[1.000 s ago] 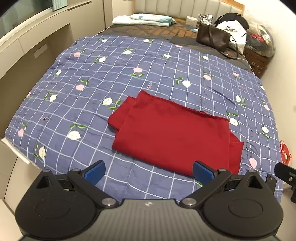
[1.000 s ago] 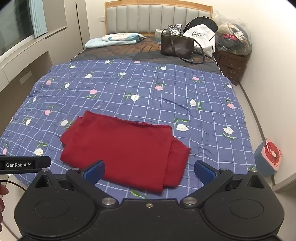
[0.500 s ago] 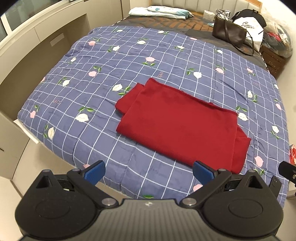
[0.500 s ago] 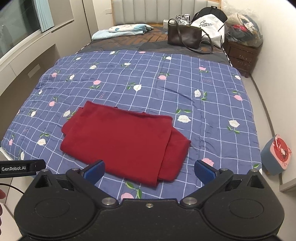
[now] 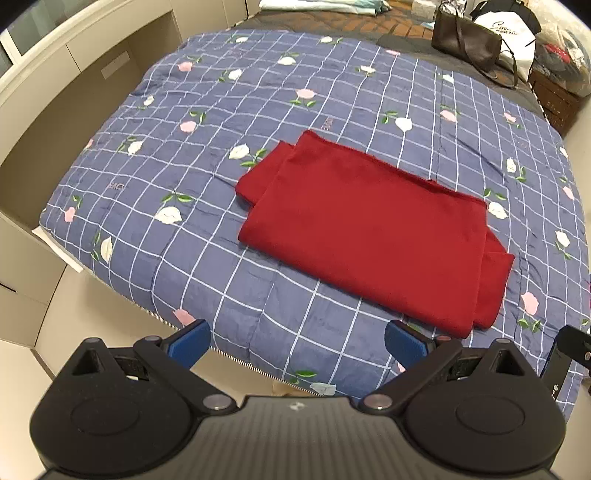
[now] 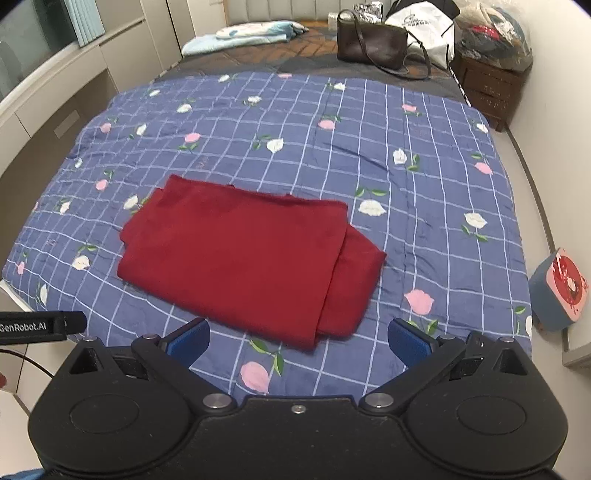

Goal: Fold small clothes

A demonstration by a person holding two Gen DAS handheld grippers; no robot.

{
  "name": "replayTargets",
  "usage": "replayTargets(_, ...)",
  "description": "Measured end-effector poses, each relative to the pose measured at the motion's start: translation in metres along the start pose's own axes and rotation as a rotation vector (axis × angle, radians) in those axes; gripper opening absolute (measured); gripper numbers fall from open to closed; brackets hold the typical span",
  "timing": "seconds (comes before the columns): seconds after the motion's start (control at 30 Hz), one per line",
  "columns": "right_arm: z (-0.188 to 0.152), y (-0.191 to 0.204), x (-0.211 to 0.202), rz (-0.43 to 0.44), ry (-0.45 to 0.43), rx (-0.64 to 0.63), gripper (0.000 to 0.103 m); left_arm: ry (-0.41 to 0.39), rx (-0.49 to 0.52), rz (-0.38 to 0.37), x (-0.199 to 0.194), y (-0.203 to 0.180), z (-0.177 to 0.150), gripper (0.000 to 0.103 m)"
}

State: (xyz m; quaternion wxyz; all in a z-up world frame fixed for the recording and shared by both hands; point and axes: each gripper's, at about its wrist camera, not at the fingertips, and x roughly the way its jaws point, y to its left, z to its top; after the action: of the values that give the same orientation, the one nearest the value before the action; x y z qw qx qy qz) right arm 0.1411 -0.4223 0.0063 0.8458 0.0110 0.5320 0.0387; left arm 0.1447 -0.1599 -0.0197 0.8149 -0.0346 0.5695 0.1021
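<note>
A dark red garment (image 5: 373,229) lies folded into a flat rectangle on the blue checked floral quilt (image 5: 207,155), near the foot edge of the bed. Its left and right ends show stacked layers. My left gripper (image 5: 297,345) hangs open above the quilt's near edge, short of the garment, with nothing between its blue fingertips. In the right wrist view the same red garment (image 6: 247,258) lies just ahead of my right gripper (image 6: 297,345), which is open and empty too. The quilt (image 6: 332,147) stretches beyond it.
A brown handbag (image 6: 371,42) and a white bag (image 6: 424,22) sit at the head of the bed, beside a folded light-blue cloth (image 6: 243,35). A wooden nightstand (image 6: 487,88) piled with clothes stands at the right. A pink-topped box (image 6: 561,290) rests on the floor. Beige cabinets (image 5: 55,96) line the left.
Both grippers have drawn back and up from the bed, so the garment looks farther away and the quilt's near edge and the floor now show. The garment lies unmoved.
</note>
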Motion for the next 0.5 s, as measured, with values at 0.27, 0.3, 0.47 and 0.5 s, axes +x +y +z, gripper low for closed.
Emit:
replayTargets(0.27,0.017,0.014,0.027,-0.031,0.045,-0.005,0.102,0.041,0.008,-0.025,0.027,0.012,0.021,0.102)
replayTargets(0.3,0.021,0.017,0.033,-0.037,0.052,-0.008,0.102,0.047,0.014,-0.027,0.031,0.014,0.026,0.102)
replayTargets(0.47,0.038,0.037,0.060,-0.066,0.085,-0.028,0.102,0.053,0.042,-0.024,0.045,0.028,0.057,0.102)
replayTargets(0.5,0.041,0.044,0.067,-0.074,0.095,-0.038,0.102,0.051,0.047,-0.022,0.048,0.031,0.064,0.102)
